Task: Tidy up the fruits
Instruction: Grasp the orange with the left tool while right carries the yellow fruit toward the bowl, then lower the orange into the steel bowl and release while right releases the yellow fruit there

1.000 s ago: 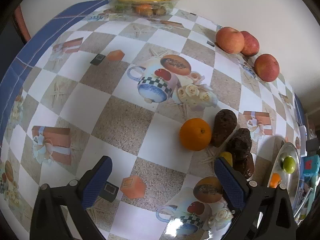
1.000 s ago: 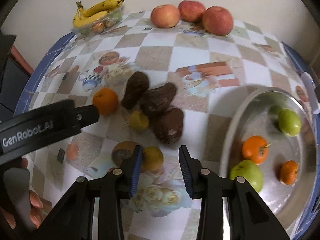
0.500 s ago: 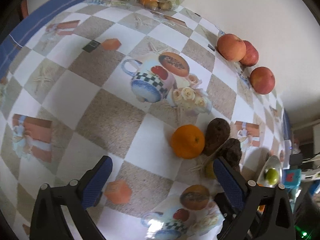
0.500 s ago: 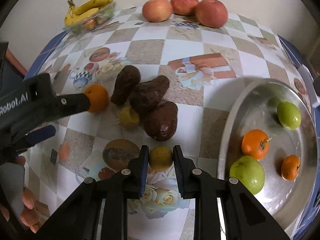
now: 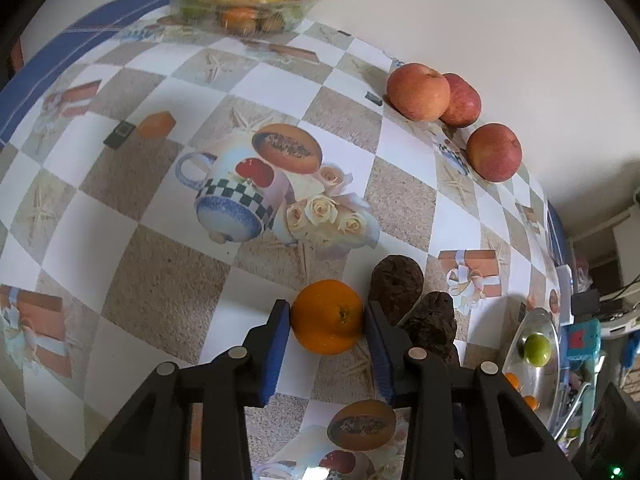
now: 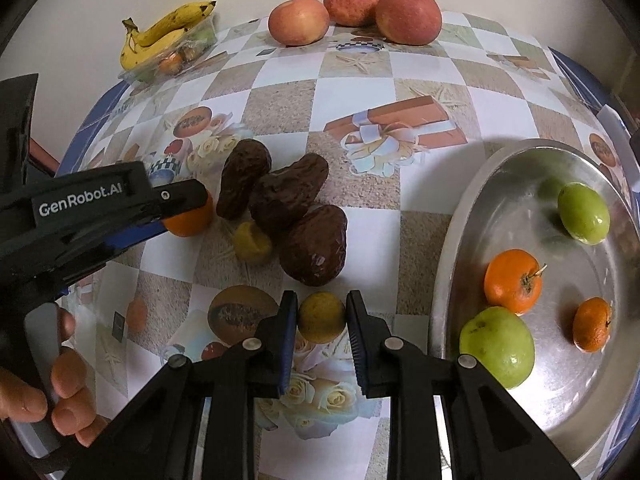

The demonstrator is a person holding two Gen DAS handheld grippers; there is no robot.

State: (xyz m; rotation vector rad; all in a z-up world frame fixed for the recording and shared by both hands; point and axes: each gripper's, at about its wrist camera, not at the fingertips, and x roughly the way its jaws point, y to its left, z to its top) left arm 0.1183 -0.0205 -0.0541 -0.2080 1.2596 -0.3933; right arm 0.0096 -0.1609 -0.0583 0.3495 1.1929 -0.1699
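Note:
My left gripper (image 5: 326, 322) is shut on an orange (image 5: 327, 317) that rests on the patterned tablecloth; it also shows in the right wrist view (image 6: 191, 216). My right gripper (image 6: 322, 318) is shut on a small yellow-brown fruit (image 6: 321, 317) on the cloth. Three dark brown wrinkled fruits (image 6: 286, 200) and another small yellow fruit (image 6: 252, 243) lie between the two grippers. A steel plate (image 6: 460, 216) to the right holds two green fruits (image 6: 497, 346), an orange tangerine (image 6: 513, 281) and a smaller one (image 6: 593, 324).
Three red apples (image 6: 354, 12) sit along the far wall. A clear tray with bananas (image 6: 168, 36) and small fruits stands at the far left corner. The plate's rim rises just right of my right gripper. Clutter lies past the table's right edge (image 5: 584, 332).
My left gripper moved forward to the orange and closed its wide-open jaws on it. My right gripper closed on the small yellow-brown fruit.

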